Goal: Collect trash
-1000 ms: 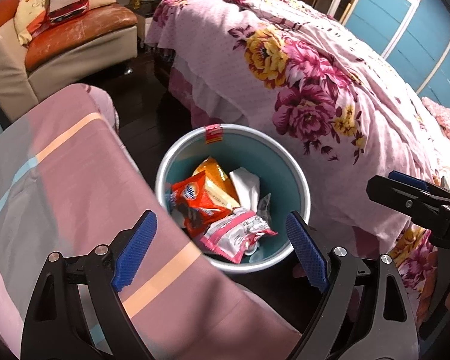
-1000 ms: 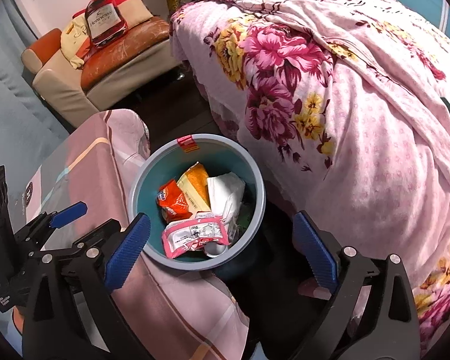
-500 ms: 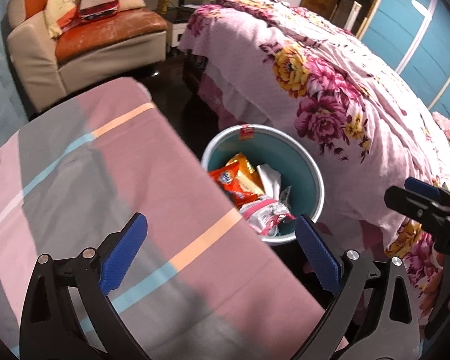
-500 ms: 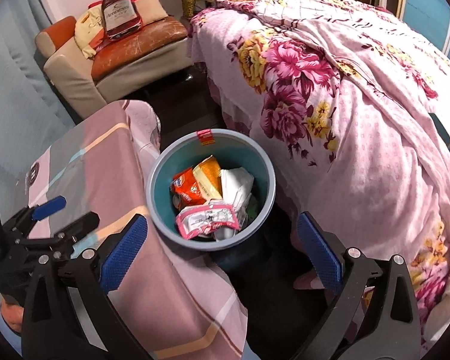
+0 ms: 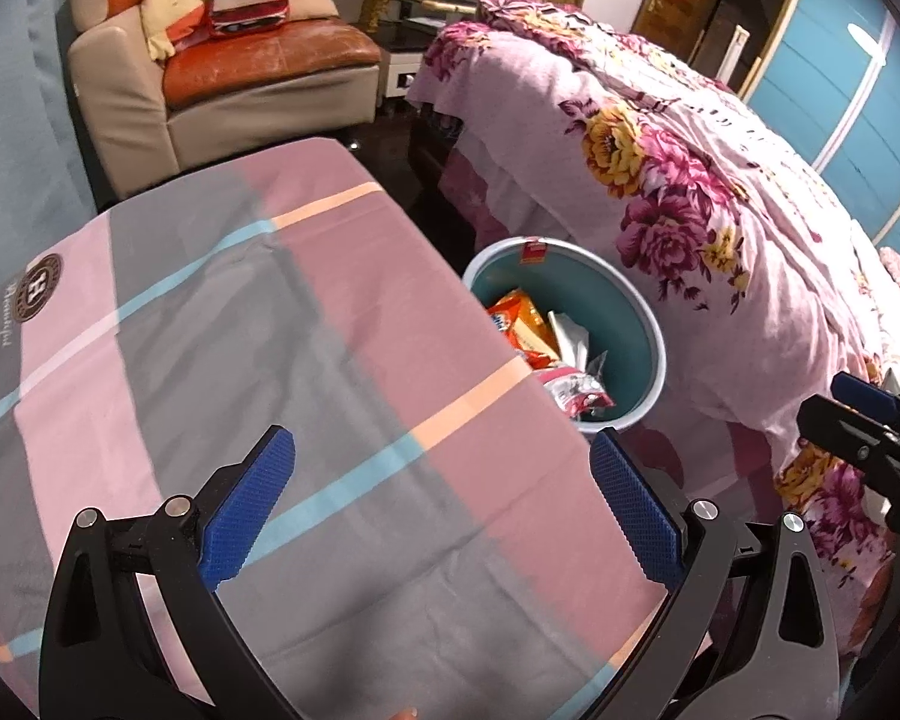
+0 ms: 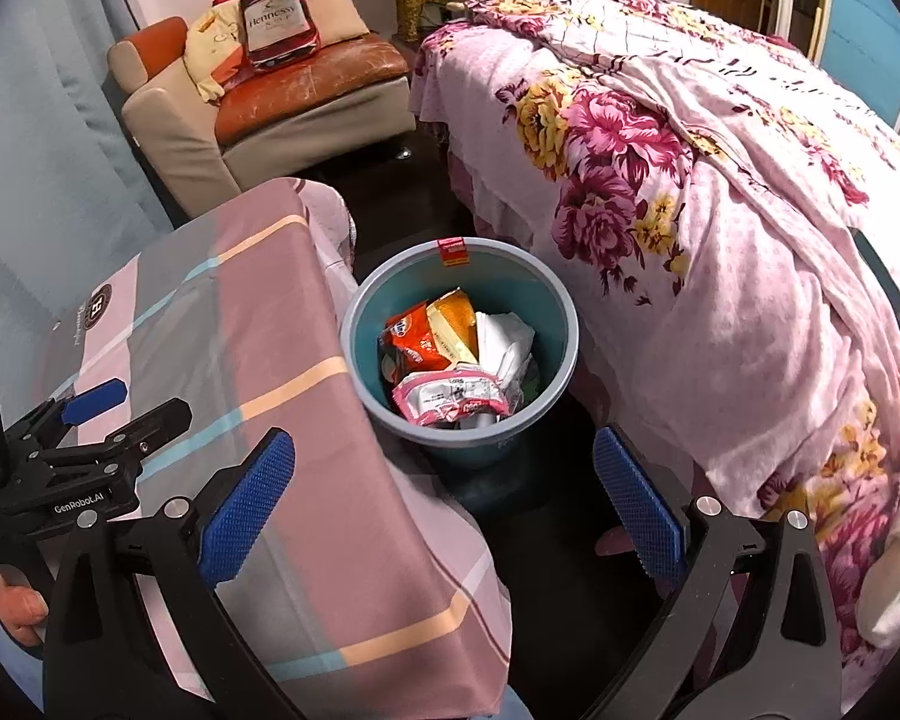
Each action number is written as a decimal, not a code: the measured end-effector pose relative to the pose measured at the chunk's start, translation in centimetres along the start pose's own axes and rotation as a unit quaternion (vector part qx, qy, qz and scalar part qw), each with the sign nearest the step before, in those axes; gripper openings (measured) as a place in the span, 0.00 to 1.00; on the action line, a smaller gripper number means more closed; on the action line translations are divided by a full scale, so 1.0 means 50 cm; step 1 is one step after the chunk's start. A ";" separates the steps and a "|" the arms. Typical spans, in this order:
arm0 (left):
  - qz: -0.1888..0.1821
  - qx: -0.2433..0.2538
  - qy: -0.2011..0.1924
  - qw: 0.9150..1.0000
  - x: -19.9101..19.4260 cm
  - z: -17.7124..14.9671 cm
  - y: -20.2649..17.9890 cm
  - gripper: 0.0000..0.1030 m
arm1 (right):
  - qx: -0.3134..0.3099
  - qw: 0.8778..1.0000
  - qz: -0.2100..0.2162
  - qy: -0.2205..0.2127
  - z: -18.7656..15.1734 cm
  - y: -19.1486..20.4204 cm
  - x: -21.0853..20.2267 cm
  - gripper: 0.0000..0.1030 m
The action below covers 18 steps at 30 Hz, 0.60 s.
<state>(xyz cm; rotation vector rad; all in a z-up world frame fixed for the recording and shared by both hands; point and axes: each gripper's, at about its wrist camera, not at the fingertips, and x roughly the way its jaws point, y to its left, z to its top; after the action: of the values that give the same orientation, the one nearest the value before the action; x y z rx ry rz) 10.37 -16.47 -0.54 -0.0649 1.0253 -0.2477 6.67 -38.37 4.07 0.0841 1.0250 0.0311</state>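
left gripper (image 5: 441, 507) up close, black frame and blue knurled pads spread wide with nothing between them, jaws having just been opening, poised over the striped cloth (image 5: 258, 360), smooth cotton in pink, grey, peach and pale blue bands, draped over a flat surface just beside the bin. right gripper (image 6: 444, 507) also gaping, blue pads wide apart and empty, with dark floor and the cloth's hanging edge under it.

and there's the bin (image 6: 561, 324), a round plastic tub, grey-blue rim, teal inside, small red label at its far lip, standing on the floor between the cloth and the bed. the trash sits inside: a glossy orange snack bag (image 6: 429, 339), a crinkly pink and white wrapper (image 6: 450, 399) nearest, crumpled white paper (image 6: 504, 345) on the bed side.

just past the bin, the bed (image 6: 720, 192), soft pink quilt with big magenta and yellow flowers. farthest from the bin, a beige armchair (image 6: 270, 114) with a worn orange leather seat and a bottle-shaped cushion (image 6: 279, 21).
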 end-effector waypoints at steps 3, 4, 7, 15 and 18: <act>0.008 -0.002 -0.003 1.000 -0.015 -0.020 0.007 0.96 | -0.009 1.000 -0.001 -0.002 -0.013 0.013 -0.007 0.93; 0.010 -0.002 -0.004 1.000 -0.020 -0.025 0.011 0.96 | -0.014 1.000 -0.002 -0.003 -0.018 0.018 -0.010 0.93; 0.017 -0.002 -0.007 1.000 -0.033 -0.037 0.016 0.96 | -0.021 1.000 -0.002 -0.002 -0.029 0.029 -0.014 0.93; 0.027 -0.002 -0.016 1.000 -0.051 -0.052 0.022 0.96 | -0.023 1.000 0.000 -0.002 -0.037 0.037 -0.018 0.93; 0.033 0.001 -0.016 0.999 -0.051 -0.055 0.019 0.96 | -0.022 1.000 -0.002 0.000 -0.038 0.036 -0.013 0.93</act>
<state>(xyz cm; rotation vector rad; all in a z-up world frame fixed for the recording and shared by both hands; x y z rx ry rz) 6.94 -14.80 -0.01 -0.0321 0.9931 -0.1869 4.74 -36.52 3.82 0.0406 1.0236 0.0496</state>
